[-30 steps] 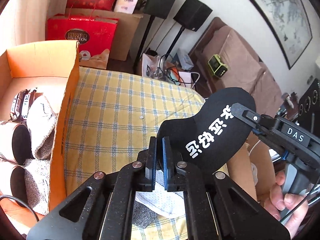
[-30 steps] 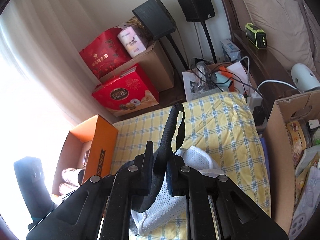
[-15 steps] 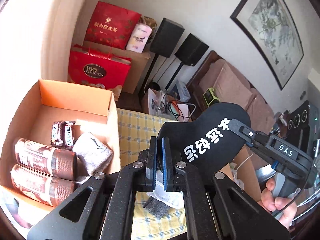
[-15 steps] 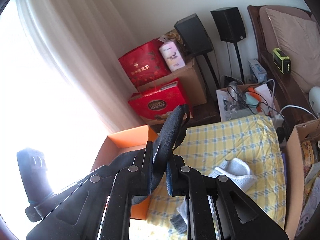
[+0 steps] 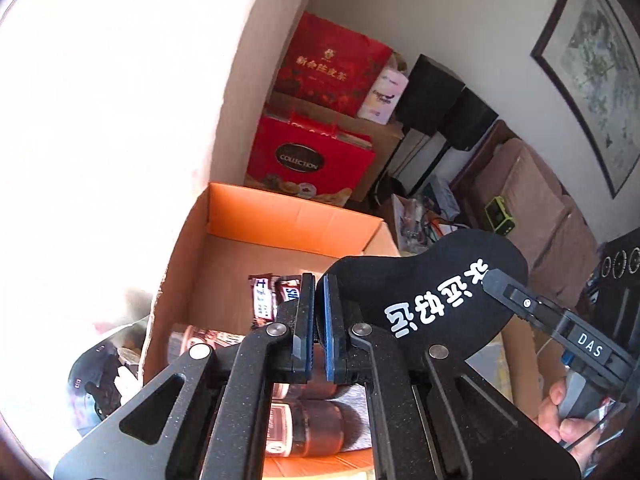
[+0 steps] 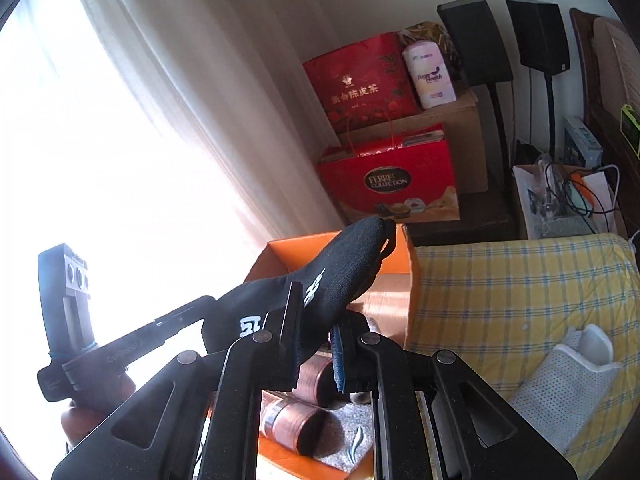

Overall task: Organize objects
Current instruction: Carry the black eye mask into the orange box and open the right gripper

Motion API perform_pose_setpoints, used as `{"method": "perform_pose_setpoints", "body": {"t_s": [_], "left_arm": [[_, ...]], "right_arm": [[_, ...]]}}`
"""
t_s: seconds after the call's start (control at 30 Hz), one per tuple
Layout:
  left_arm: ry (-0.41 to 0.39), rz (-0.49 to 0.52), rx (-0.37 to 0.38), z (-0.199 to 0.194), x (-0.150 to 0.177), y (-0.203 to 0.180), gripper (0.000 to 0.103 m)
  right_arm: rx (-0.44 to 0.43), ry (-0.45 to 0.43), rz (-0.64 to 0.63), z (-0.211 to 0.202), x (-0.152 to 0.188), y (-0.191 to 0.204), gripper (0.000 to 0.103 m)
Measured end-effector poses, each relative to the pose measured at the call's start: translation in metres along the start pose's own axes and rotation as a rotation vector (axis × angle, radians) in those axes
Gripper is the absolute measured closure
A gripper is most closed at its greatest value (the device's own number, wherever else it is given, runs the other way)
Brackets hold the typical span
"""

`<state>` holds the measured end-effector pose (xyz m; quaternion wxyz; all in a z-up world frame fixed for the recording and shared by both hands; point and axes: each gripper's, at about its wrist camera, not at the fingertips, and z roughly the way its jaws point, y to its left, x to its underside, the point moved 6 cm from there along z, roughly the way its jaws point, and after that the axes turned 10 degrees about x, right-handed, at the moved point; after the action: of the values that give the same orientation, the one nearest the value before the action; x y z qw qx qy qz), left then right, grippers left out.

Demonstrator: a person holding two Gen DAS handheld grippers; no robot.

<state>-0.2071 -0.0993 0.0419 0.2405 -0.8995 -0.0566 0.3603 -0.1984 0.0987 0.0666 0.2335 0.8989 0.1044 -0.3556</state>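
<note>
A black eye mask [image 5: 432, 292] with white characters is stretched between both grippers, above the open orange box [image 5: 288, 216]. My left gripper [image 5: 316, 336] is shut on one end of it. The right gripper [image 5: 496, 280] pinches the other end, held by a hand [image 5: 560, 420]. In the right wrist view the mask [image 6: 344, 264] runs from my right gripper [image 6: 316, 344], shut on it, to the left gripper [image 6: 204, 308]. The box [image 6: 288, 252] holds copper cans [image 6: 296, 420], candy bars [image 5: 268, 296] and a grey sock [image 6: 352, 440].
The yellow checked cloth [image 6: 500, 280] lies right of the box, with a white mesh fabric [image 6: 568, 376] on it. Red gift bags [image 6: 388, 184], cardboard boxes and black speakers [image 6: 472, 40] stand by the far wall. A bright curtained window [image 6: 120, 140] fills the left.
Both grippers have carried the mask leftward and slightly up, from above the yellow cloth to above the orange box. The white mesh fabric stays behind on the cloth.
</note>
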Motion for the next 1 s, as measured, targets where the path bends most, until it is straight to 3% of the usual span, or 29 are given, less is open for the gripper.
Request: {"method": "perform_pose_setpoints", "body": {"t_s": [0.33, 0.67, 0.73, 0.77, 0.83, 0.93, 1.0], "left_arm": [[0.062, 0.035, -0.147, 0.052, -0.007, 0.067, 0.101], [0.092, 0.127, -0.265, 0.093, -0.004, 0.080, 0.103], [0.095, 0.140, -0.296, 0.095, -0.002, 0.085, 0.103], [0.102, 0.139, -0.300, 0.097, 0.000, 0.087, 0.103], [0.110, 0.124, -0.314, 0.097, 0.002, 0.092, 0.103], [0.107, 0.105, -0.301, 0.093, 0.003, 0.093, 0.103], [0.122, 0.104, -0.288, 0.090, 0.006, 0.089, 0.103]], "right_arm": [[0.039, 0.131, -0.017, 0.097, 0.023, 0.020, 0.091], [0.120, 0.260, -0.059, 0.151, 0.036, 0.008, 0.087], [0.152, 0.294, -0.078, 0.154, 0.041, 0.005, 0.081], [0.166, 0.299, -0.085, 0.153, 0.043, 0.004, 0.073], [0.177, 0.293, -0.102, 0.144, 0.045, 0.003, 0.069], [0.180, 0.305, -0.120, 0.131, 0.047, 0.003, 0.057], [0.183, 0.299, -0.137, 0.120, 0.046, 0.005, 0.055]]}}
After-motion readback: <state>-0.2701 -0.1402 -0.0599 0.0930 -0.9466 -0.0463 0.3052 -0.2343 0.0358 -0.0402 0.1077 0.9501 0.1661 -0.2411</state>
